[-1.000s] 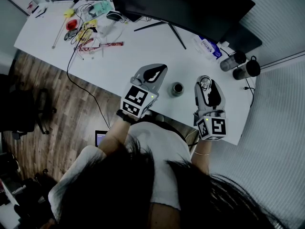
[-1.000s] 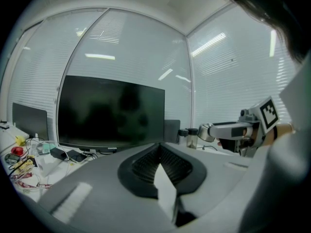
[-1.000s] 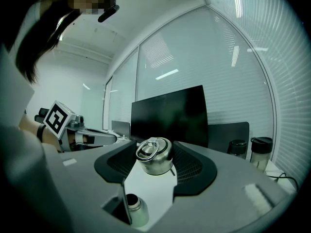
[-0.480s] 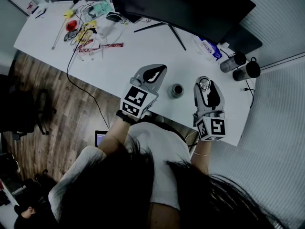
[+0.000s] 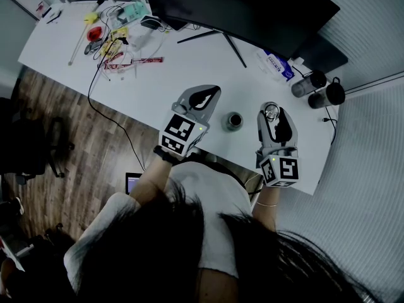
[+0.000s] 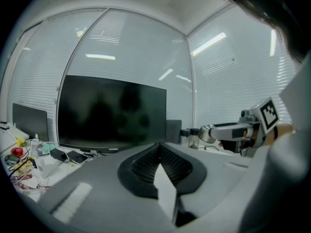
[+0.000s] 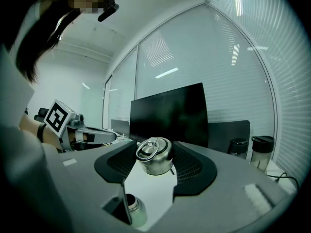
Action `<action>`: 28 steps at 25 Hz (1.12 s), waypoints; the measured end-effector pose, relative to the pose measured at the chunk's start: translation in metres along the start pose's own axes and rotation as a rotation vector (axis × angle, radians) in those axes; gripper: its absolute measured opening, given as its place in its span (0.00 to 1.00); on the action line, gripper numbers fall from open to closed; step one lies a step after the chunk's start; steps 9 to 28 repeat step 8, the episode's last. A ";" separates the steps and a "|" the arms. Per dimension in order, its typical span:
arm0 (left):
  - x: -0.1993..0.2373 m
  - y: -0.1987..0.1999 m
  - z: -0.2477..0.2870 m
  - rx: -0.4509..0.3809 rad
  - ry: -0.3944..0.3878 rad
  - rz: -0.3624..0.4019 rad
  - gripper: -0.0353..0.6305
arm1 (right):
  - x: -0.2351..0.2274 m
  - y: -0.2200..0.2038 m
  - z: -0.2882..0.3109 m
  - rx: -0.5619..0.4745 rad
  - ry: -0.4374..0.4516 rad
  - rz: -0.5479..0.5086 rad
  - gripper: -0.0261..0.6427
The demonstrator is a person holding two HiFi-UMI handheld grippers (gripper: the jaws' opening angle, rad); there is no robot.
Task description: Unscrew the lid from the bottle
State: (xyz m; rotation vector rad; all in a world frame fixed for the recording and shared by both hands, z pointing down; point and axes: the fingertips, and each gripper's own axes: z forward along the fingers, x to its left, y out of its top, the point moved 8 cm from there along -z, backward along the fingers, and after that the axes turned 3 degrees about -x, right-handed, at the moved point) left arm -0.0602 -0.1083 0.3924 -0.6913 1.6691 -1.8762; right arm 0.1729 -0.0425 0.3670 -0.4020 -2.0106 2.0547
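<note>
The small metal bottle (image 5: 235, 119) stands upright and uncapped on the white desk (image 5: 151, 84), between my two grippers. Its steel lid (image 5: 270, 110), with a ring handle on top, is off the bottle and clamped in my right gripper (image 5: 271, 110), held above the desk to the bottle's right. In the right gripper view the lid (image 7: 154, 156) sits between the jaws of the right gripper (image 7: 155, 160), and the open bottle mouth (image 7: 136, 210) shows below. My left gripper (image 5: 209, 94) hovers left of the bottle, apart from it. The left gripper (image 6: 159, 148) is shut and empty.
A large dark monitor (image 5: 252, 11) stands at the back of the desk. Two dark tumblers (image 5: 319, 86) sit at the back right corner beside a blue-and-white packet (image 5: 276, 64). Cables and small clutter (image 5: 113, 33) fill the far left. The desk's near edge runs just under both grippers.
</note>
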 end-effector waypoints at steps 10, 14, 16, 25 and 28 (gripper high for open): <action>0.000 0.002 0.004 0.009 -0.005 -0.004 0.14 | -0.004 -0.003 0.001 0.004 -0.003 0.013 0.39; 0.000 0.002 0.004 0.009 -0.005 -0.004 0.14 | -0.004 -0.003 0.001 0.004 -0.003 0.013 0.39; 0.000 0.002 0.004 0.009 -0.005 -0.004 0.14 | -0.004 -0.003 0.001 0.004 -0.003 0.013 0.39; 0.000 0.002 0.004 0.009 -0.005 -0.004 0.14 | -0.004 -0.003 0.001 0.004 -0.003 0.013 0.39; 0.000 0.002 0.004 0.009 -0.005 -0.004 0.14 | -0.004 -0.003 0.001 0.004 -0.003 0.013 0.39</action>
